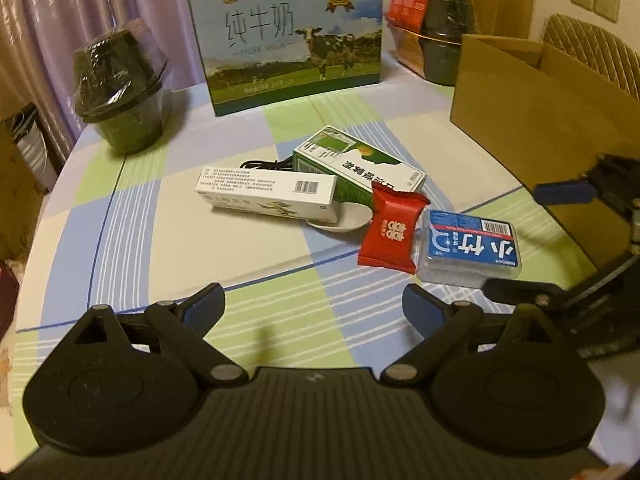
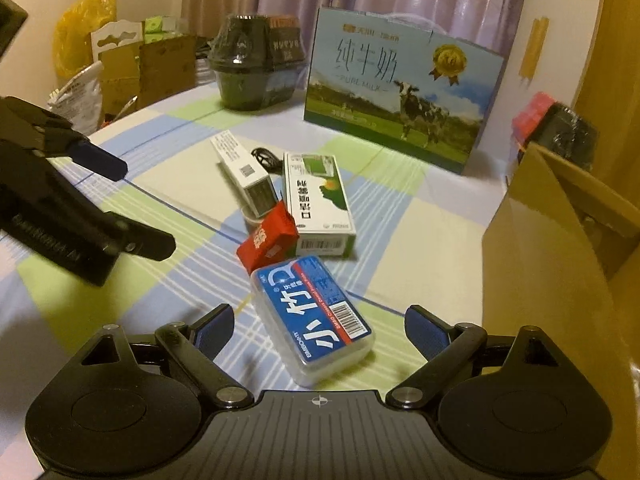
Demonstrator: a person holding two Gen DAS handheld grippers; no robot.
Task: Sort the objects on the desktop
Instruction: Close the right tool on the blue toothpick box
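Checked blue, green and cream tablecloth [image 1: 224,240] covers the round table; everything below is placed relative to the large blue-and-green cardboard milk carton with a cow print [image 1: 294,40], which stands upright at the far edge.

Open brown cardboard box [image 1: 532,104]: right of the milk carton, nearer the camera, flaps up. Dark shrink-wrapped tub stack [image 1: 124,92]: left of the milk carton. Second dark wrapped tub with a red pack [image 1: 432,28]: right of the milk carton, behind the cardboard box.

Clutter sits in front of the milk carton, mid-table:
- green-and-white rectangular box [image 1: 356,168], lying flat, closest to the milk carton;
- long white carton with a barcode [image 1: 268,196], touching the green box's left side, one end resting over a small white dish [image 1: 344,220];
- clear plastic case with a blue label [image 2: 316,316], farthest from the milk carton, lying flat;
- red foil snack packet [image 1: 394,232], between the green box and the clear case, overlapping the case's edge;
- black cable [image 1: 264,165], partly hidden behind the white carton.

Left gripper [image 1: 314,304]: fingers spread wide, holding nothing, above bare cloth in front of the clutter.
Right gripper [image 2: 318,326]: fingers spread wide, the clear case lying between them; no contact visible on either finger.
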